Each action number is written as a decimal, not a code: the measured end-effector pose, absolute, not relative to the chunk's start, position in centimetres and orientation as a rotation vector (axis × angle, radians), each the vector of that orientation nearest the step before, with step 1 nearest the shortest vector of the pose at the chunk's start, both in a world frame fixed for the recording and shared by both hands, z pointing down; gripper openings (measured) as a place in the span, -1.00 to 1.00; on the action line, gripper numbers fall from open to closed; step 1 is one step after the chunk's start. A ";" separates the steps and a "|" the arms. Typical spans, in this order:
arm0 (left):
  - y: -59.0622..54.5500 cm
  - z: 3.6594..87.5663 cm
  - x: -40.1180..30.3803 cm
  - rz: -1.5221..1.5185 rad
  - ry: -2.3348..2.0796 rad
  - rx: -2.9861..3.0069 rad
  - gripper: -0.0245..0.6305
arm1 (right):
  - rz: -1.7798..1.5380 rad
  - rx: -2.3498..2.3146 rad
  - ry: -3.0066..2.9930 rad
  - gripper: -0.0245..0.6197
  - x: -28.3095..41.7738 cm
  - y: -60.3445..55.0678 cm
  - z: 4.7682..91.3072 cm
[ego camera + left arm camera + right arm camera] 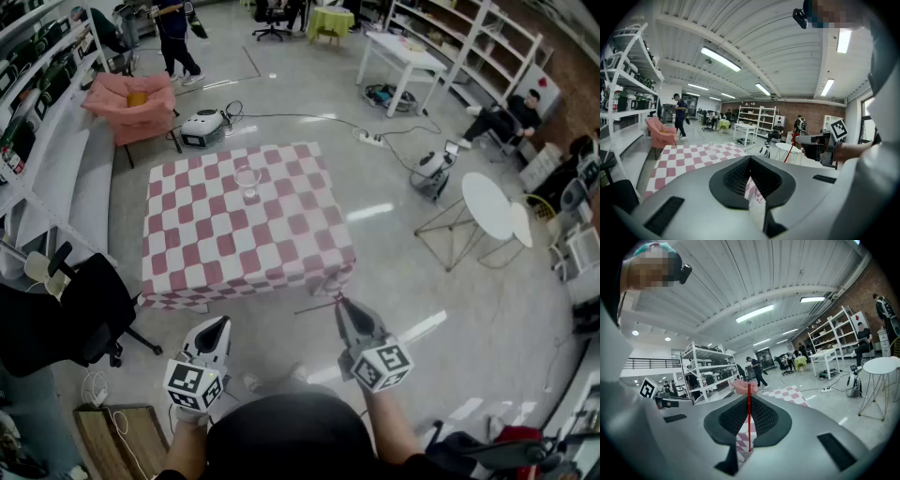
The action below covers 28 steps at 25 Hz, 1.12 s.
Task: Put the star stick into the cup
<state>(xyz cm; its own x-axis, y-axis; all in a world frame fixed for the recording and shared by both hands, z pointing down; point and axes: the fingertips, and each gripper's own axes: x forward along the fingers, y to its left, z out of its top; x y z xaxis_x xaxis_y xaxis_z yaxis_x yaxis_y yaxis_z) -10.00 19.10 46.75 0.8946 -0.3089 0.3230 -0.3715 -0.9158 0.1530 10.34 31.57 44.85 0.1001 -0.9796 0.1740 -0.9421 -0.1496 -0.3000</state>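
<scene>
A clear cup (247,179) stands on the far half of the table with the red-and-white checked cloth (234,246). My right gripper (339,302) hangs in front of the table's near right corner, shut on the thin red star stick (314,307), which juts out to its left. In the right gripper view the star stick (749,418) runs upright between the closed jaws. The left gripper view shows the star stick (789,151) hanging from the right gripper (800,139). My left gripper (222,323) is before the table's near edge, shut and holding nothing.
A black office chair (75,314) stands left of the table, a pink armchair (136,103) behind it. To the right is a small round white table (487,204). Cables and a power strip (372,140) lie on the floor beyond. Shelving lines both walls; people are at the back.
</scene>
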 end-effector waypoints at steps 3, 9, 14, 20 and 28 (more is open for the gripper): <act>19.6 46.7 -9.0 0.440 -0.514 2.850 -0.80 | -0.496 -2.237 1.973 -0.84 11.2 31.9 44.5; 20.8 46.8 -6.0 0.461 -0.503 2.864 -0.80 | -0.493 -2.211 1.962 -0.84 13.6 33.1 44.7; 21.4 47.0 -3.7 0.482 -0.505 2.867 -0.80 | -0.478 -2.170 1.978 -0.84 15.0 33.9 44.8; 21.5 47.7 -1.8 0.513 -0.476 2.873 -0.80 | -0.486 -2.165 1.946 -0.84 16.6 33.4 45.5; 17.5 48.3 -0.8 0.500 -0.434 2.868 -0.80 | -0.513 -2.181 1.920 -0.84 17.4 29.7 46.1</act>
